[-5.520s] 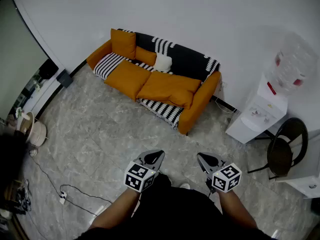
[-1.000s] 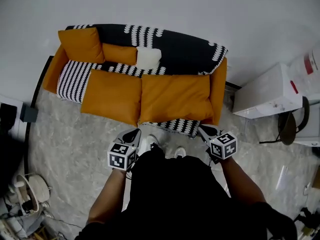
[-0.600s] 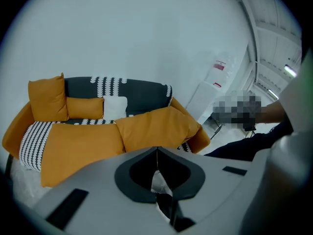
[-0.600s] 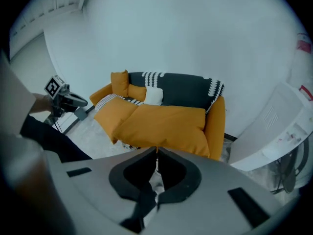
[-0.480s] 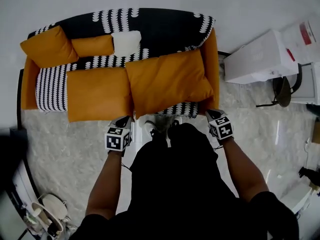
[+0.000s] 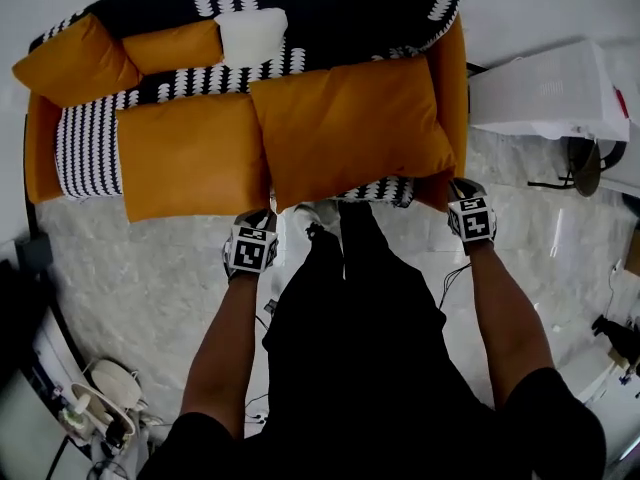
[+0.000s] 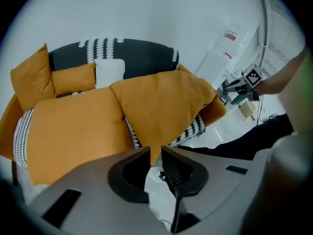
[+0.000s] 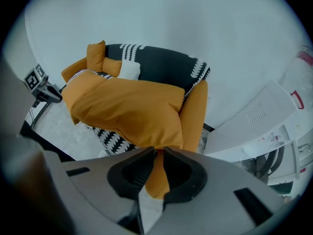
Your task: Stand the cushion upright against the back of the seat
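Observation:
A big orange cushion (image 6: 350, 133) lies flat on the right half of the orange sofa seat (image 6: 90, 153) and overhangs its front edge. My left gripper (image 6: 262, 218) is at the cushion's front left corner. In the left gripper view its jaws (image 7: 155, 150) have just been opening to a narrow gap, with the cushion (image 7: 161, 106) just beyond the tips and nothing pressed between them. My right gripper (image 6: 458, 184) is at the front right corner, beside the sofa arm (image 6: 450, 78). Its jaws (image 8: 158, 151) are all but closed under the cushion (image 8: 132, 111), gripping nothing.
A second flat orange cushion (image 6: 190, 153) covers the left seat. Two orange cushions (image 6: 70, 63) and a white pillow (image 6: 250, 36) lean on the black-and-white back. A white cabinet (image 6: 545, 93) and a chair (image 6: 585, 163) stand right of the sofa. Cables and clutter (image 6: 100, 398) lie lower left.
The person has stepped up to the sofa, which now fills the top of the view. Both grippers have dropped and reached forward to the right cushion's front corners.

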Available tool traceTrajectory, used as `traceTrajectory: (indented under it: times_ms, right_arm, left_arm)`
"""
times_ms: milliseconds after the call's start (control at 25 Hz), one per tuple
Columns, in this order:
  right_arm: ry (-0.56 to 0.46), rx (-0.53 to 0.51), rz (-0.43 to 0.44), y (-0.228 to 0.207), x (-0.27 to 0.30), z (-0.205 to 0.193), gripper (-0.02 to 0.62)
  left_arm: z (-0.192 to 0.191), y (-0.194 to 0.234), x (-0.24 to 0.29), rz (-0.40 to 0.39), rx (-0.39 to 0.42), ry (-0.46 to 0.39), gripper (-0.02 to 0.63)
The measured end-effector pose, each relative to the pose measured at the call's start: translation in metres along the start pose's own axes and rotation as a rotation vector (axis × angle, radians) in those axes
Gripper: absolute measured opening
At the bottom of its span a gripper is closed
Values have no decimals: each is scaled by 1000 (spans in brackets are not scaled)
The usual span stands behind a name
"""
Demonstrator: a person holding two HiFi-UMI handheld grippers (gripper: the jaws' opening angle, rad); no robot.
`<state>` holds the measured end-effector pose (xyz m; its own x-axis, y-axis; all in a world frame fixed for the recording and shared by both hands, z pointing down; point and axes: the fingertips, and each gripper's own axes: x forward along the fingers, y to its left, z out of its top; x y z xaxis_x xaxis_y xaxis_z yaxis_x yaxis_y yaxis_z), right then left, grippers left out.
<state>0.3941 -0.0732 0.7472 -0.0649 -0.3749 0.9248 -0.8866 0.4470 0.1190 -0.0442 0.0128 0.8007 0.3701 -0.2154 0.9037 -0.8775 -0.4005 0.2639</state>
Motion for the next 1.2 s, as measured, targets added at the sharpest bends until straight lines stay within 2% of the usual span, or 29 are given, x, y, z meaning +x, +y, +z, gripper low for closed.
traceTrajectory:
  times_ms: [80, 200, 360, 520, 760, 880, 920, 960, 1000, 1200]
  right_arm:
    - [34, -2, -13, -7, 16, -5, 99]
    - [75, -10, -29, -17, 31, -11, 134]
    - [142, -28, -37, -24, 44, -23, 166]
    - [201, -48, -35, -32, 55, -31, 181]
    - [224, -63, 16, -29, 73, -22, 181]
    - [242, -72, 6, -28, 76, -21, 176]
    - [242, -70, -4, -29, 74, -20, 148]
    - [239, -65, -12, -30, 72, -19, 88]
    - [236, -56, -13, -30, 71, -17, 62]
    - [214, 17, 52, -35, 65, -5, 41]
  left_arm:
    - [-16, 8, 23, 15, -2, 58, 123]
    - [-40, 18, 52, 35, -2, 142, 138]
    - [-57, 14, 72, -4, 60, 213, 156]
    - [-57, 9, 87, -17, 99, 226, 169]
    - [-49, 18, 106, 33, 7, 209, 166]
    - [-41, 11, 103, 17, 11, 210, 84]
    - [-39, 9, 101, 19, 15, 212, 70]
    - [-36, 8, 99, 23, 15, 214, 61]
    - [-34, 8, 96, 28, 10, 216, 55]
    - [-11, 12, 73, 54, -9, 194, 43]
